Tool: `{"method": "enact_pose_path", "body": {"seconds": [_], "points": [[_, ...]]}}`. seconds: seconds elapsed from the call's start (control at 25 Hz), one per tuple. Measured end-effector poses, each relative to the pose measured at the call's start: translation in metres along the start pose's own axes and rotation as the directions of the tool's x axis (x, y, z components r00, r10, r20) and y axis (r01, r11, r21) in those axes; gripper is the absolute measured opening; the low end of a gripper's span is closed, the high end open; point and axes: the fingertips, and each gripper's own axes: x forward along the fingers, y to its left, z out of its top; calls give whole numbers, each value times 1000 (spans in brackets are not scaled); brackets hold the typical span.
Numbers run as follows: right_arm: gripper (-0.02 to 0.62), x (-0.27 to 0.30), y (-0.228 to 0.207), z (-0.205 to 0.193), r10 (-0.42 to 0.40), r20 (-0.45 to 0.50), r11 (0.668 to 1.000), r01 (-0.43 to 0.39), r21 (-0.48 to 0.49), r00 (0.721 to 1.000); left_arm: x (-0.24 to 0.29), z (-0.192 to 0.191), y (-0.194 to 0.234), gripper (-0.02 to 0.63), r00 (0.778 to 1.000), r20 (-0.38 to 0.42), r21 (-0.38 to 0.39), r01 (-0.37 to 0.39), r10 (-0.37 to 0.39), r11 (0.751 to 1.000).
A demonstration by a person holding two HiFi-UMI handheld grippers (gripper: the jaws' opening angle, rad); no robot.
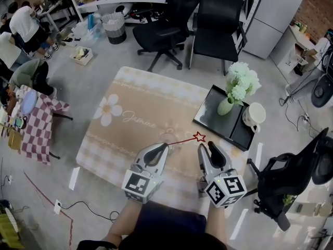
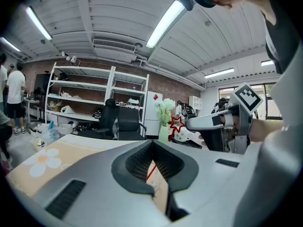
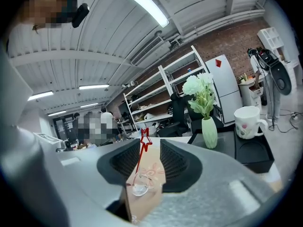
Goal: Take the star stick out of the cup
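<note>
The right gripper (image 3: 151,152) stands open, with nothing pressed between its pads. The left gripper (image 2: 152,145) has its jaws together at the tips; whether they nip the cup rim cannot be confirmed.

On the table (image 1: 130,139), the small clear cup (image 3: 138,187) sits just ahead of both grippers. The star stick (image 3: 144,139) is still in it, leaning, and in the right gripper view it stands between the open jaws.

Hazards:
- The stick is thin, so an off-centre closure will likely push it aside rather than grip it.
- The cup looks light. If unrestrained, it may tip or lift with the stick.

Cup (image 3: 138,187) clear glass; tablecloth (image 1: 135,108) matt cloth; tray (image 1: 210,108) glossy black.
</note>
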Motion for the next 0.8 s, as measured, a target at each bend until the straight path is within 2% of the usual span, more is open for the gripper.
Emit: {"method": "enact_pose_path", "body": {"seconds": [0.32, 0.8], "points": [[130, 15, 3, -4, 18, -27, 1000, -18, -8, 999, 7, 5, 1, 11, 1000, -14, -32, 27, -28, 999], [132, 33, 9, -4, 68, -41, 998, -69, -8, 997, 16, -2, 10, 11, 999, -37, -45, 19, -21, 999]]}}
